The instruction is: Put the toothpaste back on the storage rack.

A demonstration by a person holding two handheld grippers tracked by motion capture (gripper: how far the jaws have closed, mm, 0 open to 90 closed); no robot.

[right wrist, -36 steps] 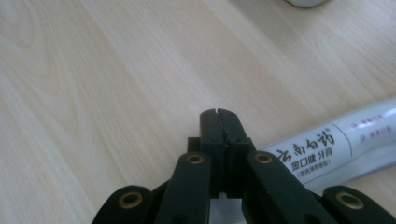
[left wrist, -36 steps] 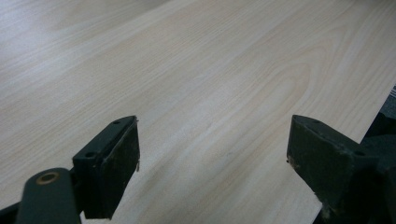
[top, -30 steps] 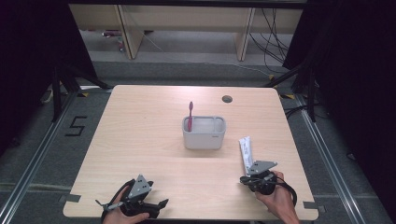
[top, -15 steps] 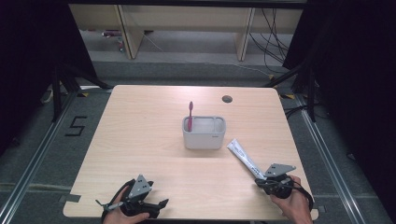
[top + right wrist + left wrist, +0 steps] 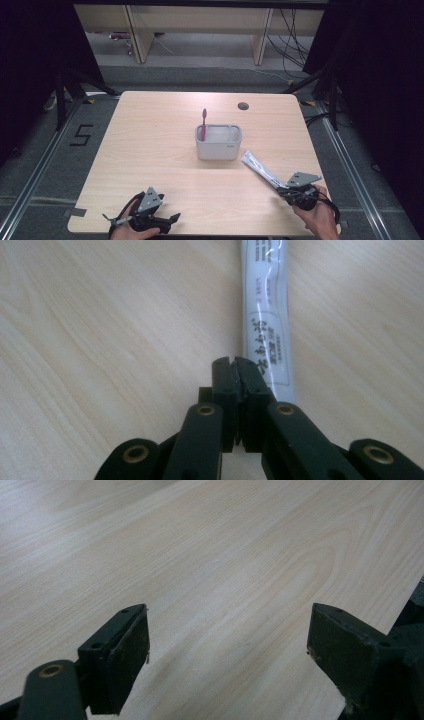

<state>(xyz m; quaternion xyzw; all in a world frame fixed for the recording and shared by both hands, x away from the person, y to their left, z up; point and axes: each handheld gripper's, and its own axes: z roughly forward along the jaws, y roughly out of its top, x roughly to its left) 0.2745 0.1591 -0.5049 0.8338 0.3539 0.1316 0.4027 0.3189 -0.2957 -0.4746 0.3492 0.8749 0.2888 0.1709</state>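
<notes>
The right tongs (image 5: 235, 371) are clamped on the near end of a white sachet (image 5: 261, 168), which extends toward the grey holder (image 5: 218, 142), likely for insertion beside the red toothbrush (image 5: 203, 123). The left tongs (image 5: 227, 660) rest idle, jaws spread wide over bare surface (image 5: 150, 145).

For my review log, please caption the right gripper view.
Right gripper jaws closed beside the near end of a white tube lying on the wooden table.
</notes>
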